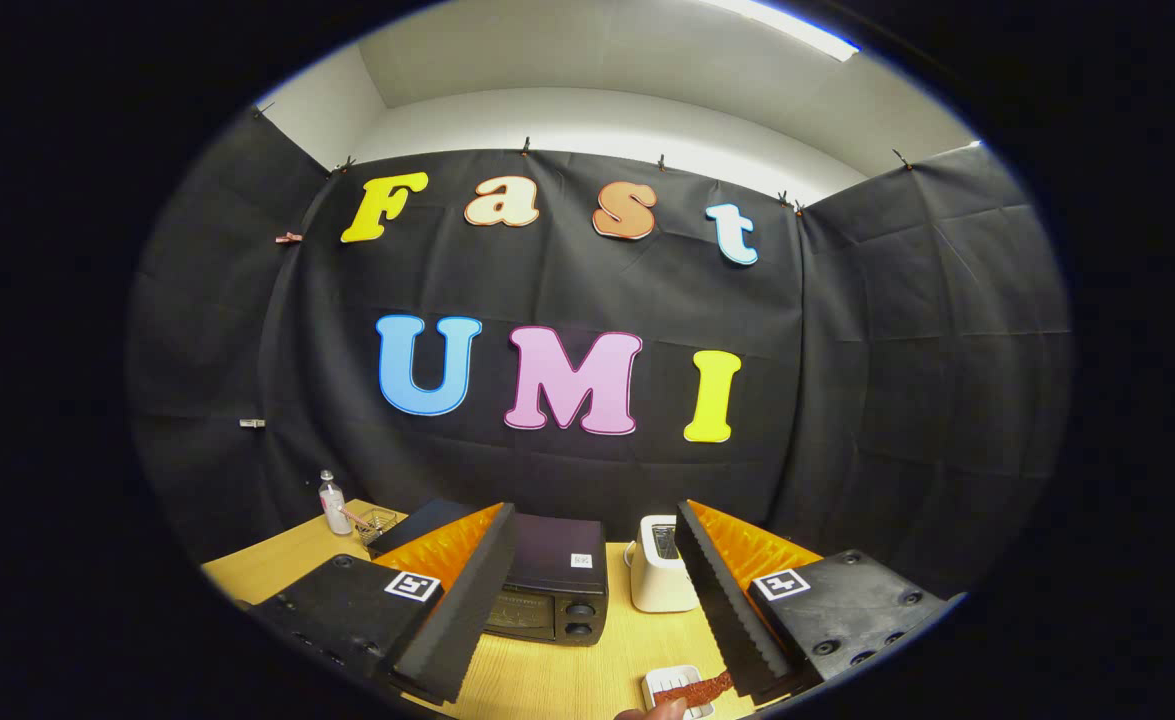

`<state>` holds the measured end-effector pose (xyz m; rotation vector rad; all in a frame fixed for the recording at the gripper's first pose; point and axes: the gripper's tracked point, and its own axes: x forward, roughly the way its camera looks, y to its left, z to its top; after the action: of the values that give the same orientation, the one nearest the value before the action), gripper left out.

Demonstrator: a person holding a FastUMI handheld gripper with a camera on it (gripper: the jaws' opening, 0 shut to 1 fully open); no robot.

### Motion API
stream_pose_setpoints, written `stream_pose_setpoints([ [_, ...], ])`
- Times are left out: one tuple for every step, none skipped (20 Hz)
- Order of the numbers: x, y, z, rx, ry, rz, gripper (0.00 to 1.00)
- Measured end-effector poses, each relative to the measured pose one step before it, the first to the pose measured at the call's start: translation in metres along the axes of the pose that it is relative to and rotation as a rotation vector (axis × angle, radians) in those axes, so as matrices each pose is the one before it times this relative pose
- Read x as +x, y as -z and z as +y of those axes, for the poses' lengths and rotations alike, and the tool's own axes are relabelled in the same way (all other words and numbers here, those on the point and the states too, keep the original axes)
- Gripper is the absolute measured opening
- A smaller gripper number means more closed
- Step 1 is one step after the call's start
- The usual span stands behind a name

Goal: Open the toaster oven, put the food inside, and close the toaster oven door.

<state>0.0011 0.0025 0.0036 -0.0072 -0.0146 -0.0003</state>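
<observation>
Black boxy toaster oven point(547, 590), door closed, is seen between the spread, empty gripper point(597, 590) fingers; a reddish-brown food strip point(695, 689) lies nearer, on a small white dish point(662, 682).

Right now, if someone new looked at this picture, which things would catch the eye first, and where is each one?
The gripper, jaws spread wide and empty, frames a black toaster oven on the wooden table, door closed. A white pop-up toaster stands right of it. Nearer, a reddish-brown strip of food lies on a small white dish, with a fingertip at its edge.
</observation>
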Motion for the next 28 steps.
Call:
stream_pose_setpoints([
  [0.00122, 0.00099, -0.00038, -0.00057, 0.00262, 0.00017, 0.97],
  [0.00043, -0.00020, 0.00014, 0.00205, 0.00136, -0.00033, 0.97],
  [-0.00004, 0.00020, 0.00100, 0.00344, 0.00023, 0.00108, 0.97],
  [0.00003, 0.00006, 0.00069, 0.00299, -0.00084, 0.00070, 0.97],
  [0.00074, 0.00136, 0.00174, 0.00230, -0.00180, 0.00224, 0.97],
  [0.00069, 0.00085, 0.00183, 0.00207, -0.00027, 0.00463, 0.97],
  [0.00229, 0.00313, 0.00333, 0.00121, 0.00006, 0.00469, 0.97],
  [0.00430, 0.00313, 0.00595, 0.00385, -0.00516, 0.00122, 0.97],
  [0.00577, 0.00176, 0.00822, 0.00471, -0.00465, -0.00061, 0.97],
  [0.00365, 0.00113, 0.00813, 0.00824, -0.01040, -0.00455, 0.97],
  [0.00385, 0.00087, 0.00743, 0.00627, -0.00716, -0.00323, 0.97],
  [0.00456, 0.00324, 0.00801, 0.00753, -0.01203, -0.00072, 0.97],
  [0.00481, 0.00381, 0.00890, 0.00924, -0.01020, 0.00186, 0.97],
  [0.00615, 0.00485, 0.00827, 0.01106, -0.00741, 0.00511, 0.97],
  [0.00636, 0.00525, 0.00789, 0.01375, -0.00459, 0.00313, 0.97],
  [0.00673, 0.00672, 0.00655, 0.01008, 0.00285, 0.00754, 0.97],
  [0.00725, 0.00912, 0.00621, 0.00796, 0.00224, 0.01023, 0.97],
  [0.00767, 0.01149, 0.00590, 0.00832, 0.00639, 0.01704, 0.97],
  [0.00744, 0.01072, 0.00483, 0.00912, 0.00366, 0.01598, 0.97],
  [0.00620, 0.01097, 0.00499, 0.01103, 0.00385, 0.01489, 0.97],
  [0.00861, 0.01202, 0.00373, 0.00424, 0.01162, 0.01464, 0.97],
  [0.00854, 0.01318, 0.00202, -0.00105, 0.01357, 0.02417, 0.97],
  [0.00857, 0.01758, 0.00364, 0.00164, 0.00401, 0.03382, 0.97],
  [0.00813, 0.01423, 0.00566, 0.00168, 0.00023, 0.03287, 0.98],
  [0.00707, 0.01250, 0.00516, -0.00092, 0.00141, 0.02788, 0.98],
  [0.00602, 0.01154, 0.00508, -0.00982, -0.00231, 0.02352, 0.98],
  [0.00473, 0.00995, 0.00532, -0.01459, -0.00267, 0.01930, 0.98],
  [0.00492, 0.00695, 0.00526, -0.00945, -0.00438, 0.01521, 0.98],
])
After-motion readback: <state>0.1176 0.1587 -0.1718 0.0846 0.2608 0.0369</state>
